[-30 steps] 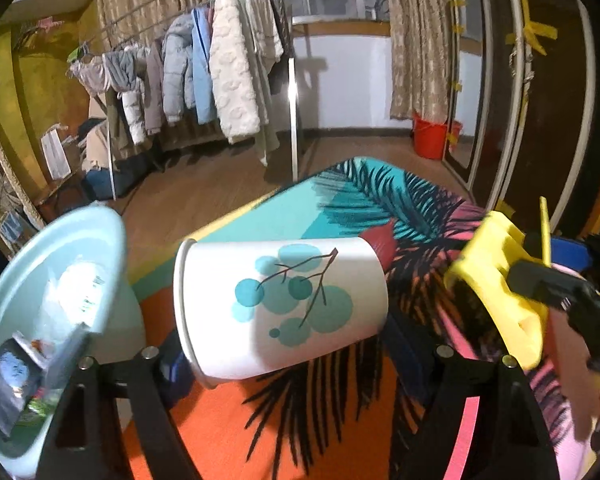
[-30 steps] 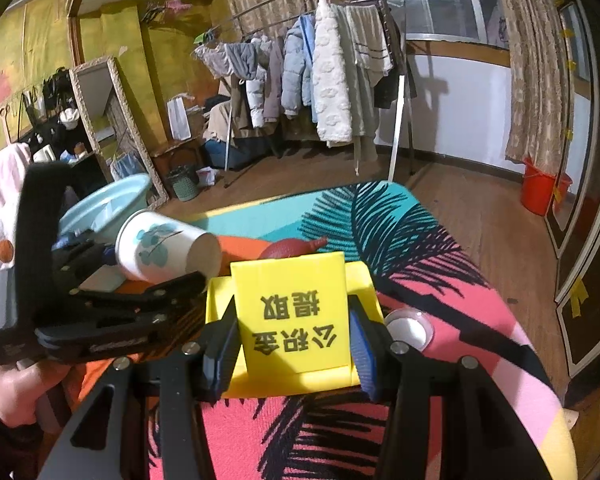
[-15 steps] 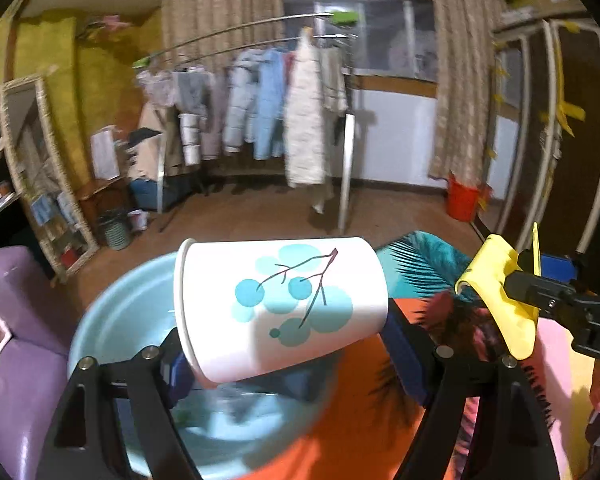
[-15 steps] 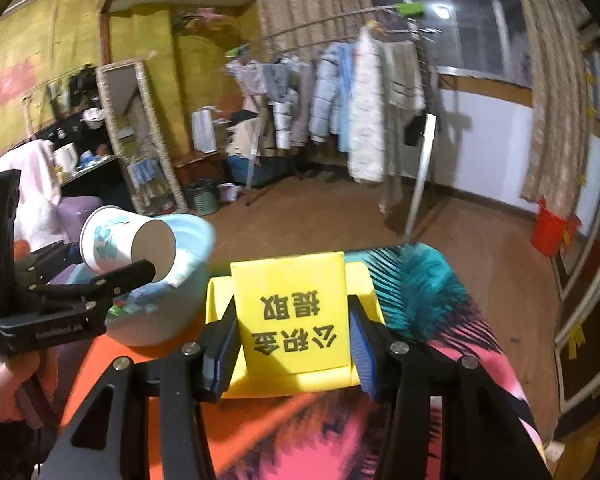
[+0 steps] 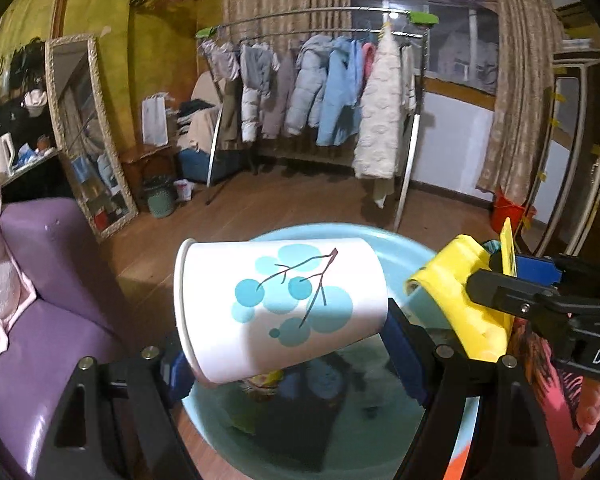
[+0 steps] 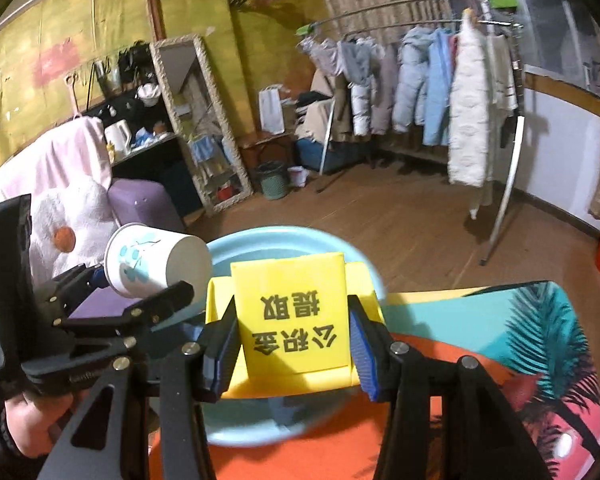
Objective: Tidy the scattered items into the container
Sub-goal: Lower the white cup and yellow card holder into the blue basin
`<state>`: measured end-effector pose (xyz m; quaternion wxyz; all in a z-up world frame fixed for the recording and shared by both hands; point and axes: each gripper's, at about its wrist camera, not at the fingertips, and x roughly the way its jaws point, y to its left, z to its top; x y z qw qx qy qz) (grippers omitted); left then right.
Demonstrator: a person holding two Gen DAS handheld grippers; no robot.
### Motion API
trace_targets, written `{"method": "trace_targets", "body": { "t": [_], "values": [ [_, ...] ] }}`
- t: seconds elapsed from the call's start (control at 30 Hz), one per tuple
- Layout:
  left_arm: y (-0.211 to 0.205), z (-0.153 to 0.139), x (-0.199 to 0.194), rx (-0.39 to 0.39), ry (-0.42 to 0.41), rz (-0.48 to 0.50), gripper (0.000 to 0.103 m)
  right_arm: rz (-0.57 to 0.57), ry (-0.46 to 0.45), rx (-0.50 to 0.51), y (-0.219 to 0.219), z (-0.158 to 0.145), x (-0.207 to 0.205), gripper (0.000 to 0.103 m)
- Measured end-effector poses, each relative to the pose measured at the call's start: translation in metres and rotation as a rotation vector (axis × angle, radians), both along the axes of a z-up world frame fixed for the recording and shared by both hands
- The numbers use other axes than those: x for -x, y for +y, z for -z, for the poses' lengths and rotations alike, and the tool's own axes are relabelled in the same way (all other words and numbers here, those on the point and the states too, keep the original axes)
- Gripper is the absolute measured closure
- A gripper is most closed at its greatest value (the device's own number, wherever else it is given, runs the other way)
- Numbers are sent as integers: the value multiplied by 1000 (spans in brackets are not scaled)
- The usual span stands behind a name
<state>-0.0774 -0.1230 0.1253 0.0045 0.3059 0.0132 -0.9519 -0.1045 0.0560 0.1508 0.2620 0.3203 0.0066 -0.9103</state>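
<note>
My left gripper [image 5: 288, 356] is shut on a white paper cup [image 5: 280, 304] with blue dots, held on its side above the light blue basin [image 5: 340, 440]. The cup also shows in the right wrist view [image 6: 156, 260], at the basin's left rim. My right gripper [image 6: 292, 344] is shut on a yellow sign holder [image 6: 294, 316] with black characters, held over the basin [image 6: 284, 240]. The sign holder shows in the left wrist view [image 5: 460, 304] at the right, over the basin's rim. Several small items lie in the basin, dark and blurred.
The basin stands at the left end of a table with a bright palm-print cloth [image 6: 520, 340]. A purple sofa [image 5: 40, 280] with a pink plush [image 6: 72, 200] is to the left. A clothes rack [image 5: 340, 100] and mirror [image 5: 88, 136] stand beyond.
Both grippers have swung left from over the table cloth to above the basin, carrying the cup and the sign holder. The basin now lies under both.
</note>
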Motion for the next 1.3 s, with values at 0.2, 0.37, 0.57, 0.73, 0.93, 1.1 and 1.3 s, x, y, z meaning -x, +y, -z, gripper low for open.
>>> {"method": "trace_targets", "body": {
  "t": [0.2, 0.37, 0.57, 0.73, 0.93, 1.1, 1.3],
  "values": [
    [-9, 16, 12, -16, -30, -11, 19, -4, -48, -15, -24, 22, 26, 50],
    [-10, 22, 21, -10, -50, -20, 19, 11, -76, -36, -29, 37, 38, 50],
    [-11, 33, 30, 3, -84, -30, 19, 37, -96, -63, -33, 49, 51, 50],
    [-8, 41, 34, 16, -104, -28, 18, 53, -101, -98, -36, 56, 58, 49],
    [-8, 40, 33, 16, -105, -33, 13, 71, -98, -104, -33, 57, 60, 37],
    [-10, 34, 31, 4, -106, -43, 10, 74, -79, -75, -26, 50, 55, 16],
    [-9, 17, 22, 13, -71, -56, 0, 104, -42, -16, -9, 32, 46, 10]
  ]
}}
